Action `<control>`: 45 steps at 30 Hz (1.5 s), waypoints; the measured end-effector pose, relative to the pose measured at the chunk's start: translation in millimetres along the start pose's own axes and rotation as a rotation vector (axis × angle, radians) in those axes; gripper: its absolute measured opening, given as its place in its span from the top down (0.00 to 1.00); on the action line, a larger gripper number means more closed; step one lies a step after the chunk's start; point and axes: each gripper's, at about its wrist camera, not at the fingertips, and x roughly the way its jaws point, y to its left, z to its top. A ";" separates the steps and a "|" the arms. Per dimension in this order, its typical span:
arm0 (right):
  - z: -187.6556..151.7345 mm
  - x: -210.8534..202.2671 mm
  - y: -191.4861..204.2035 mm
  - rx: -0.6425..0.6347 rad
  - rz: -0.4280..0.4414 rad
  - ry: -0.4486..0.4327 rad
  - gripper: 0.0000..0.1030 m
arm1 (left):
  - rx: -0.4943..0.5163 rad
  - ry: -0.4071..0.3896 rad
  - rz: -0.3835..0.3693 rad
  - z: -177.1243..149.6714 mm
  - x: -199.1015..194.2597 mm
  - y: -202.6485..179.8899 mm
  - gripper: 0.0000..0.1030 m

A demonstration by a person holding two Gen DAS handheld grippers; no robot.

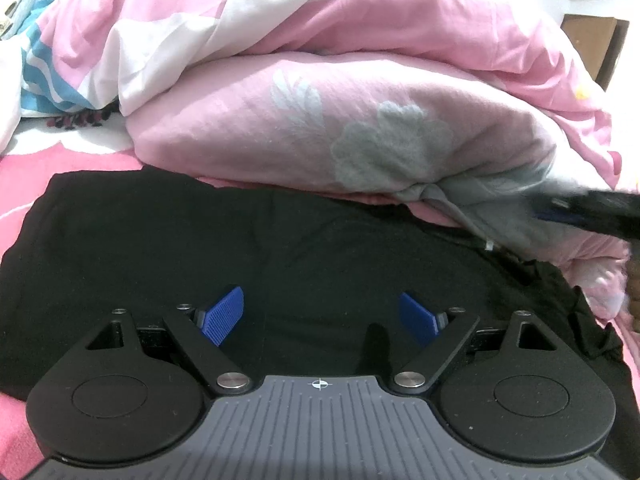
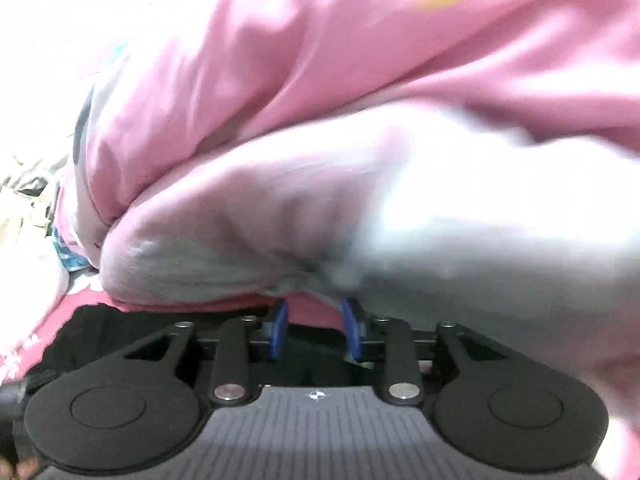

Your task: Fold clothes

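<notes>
Bedding is filling the background: a pink quilt point(image 1: 360, 128) is heaped across the bed from 10 to 2 o'clock, with a pink sheet point(image 1: 24, 168) showing beneath it at 9.

Garment: a black shirt point(image 1: 280, 240) is lying mostly flat on the sheet, right under my left gripper point(image 1: 322, 316). Its right edge near 3 o'clock is looking bunched; the far edge is running up against the quilt, and a quilt corner is overhanging it at 2.

Left gripper: I am hovering it over the shirt's middle with the jaws spread wide and nothing between them. Judgement: I am keeping it open and low so it is ready to pin or pinch the cloth once the way is clear.

Right gripper point(image 2: 316, 324): I am pointing it at the quilt's underside. The jaws are standing partly apart, and the pads point(image 2: 280, 328) are not pressing on anything I can make out. A grey-white fold of quilt is hanging just past the tips at 12; whether it is brushing them I cannot tell, as the view is smeared. The left view is catching this gripper as a dark blur at 3.

Judgement: the quilt is crowding the shirt's far edge, so I am probably working there to free space before folding. No fold looks started yet.
</notes>
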 end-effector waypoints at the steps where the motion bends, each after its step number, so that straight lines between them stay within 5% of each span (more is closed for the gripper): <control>1: 1.5 -4.1 -15.8 0.001 -0.023 0.001 0.66 | 0.001 0.000 0.001 0.0 0.1 -0.1 0.16; 11: -4.2 42.6 -78.7 -0.008 -0.172 0.131 0.66 | 0.010 0.002 -0.003 0.2 0.8 -1.7 0.13; 18: -1.3 71.2 -99.6 0.098 -0.100 0.241 0.66 | 0.012 0.003 -0.007 0.0 1.0 -2.4 0.11; 23: -7.5 65.4 -82.6 -0.017 -0.076 0.289 0.72 | 0.017 0.003 -0.004 -0.2 0.6 -3.8 0.11; 29: -9.7 64.6 -65.0 -0.093 -0.108 0.273 0.95 | 0.014 0.003 -0.006 0.5 -0.5 -4.5 0.11; 36: -7.0 56.6 -53.2 -0.176 -0.238 0.098 0.96 | 0.014 0.003 -0.003 0.9 -1.1 -5.3 0.11; 45: -17.9 85.6 -50.6 -0.216 -0.357 0.107 0.97 | 0.014 0.003 -0.003 0.7 -1.1 -5.3 0.10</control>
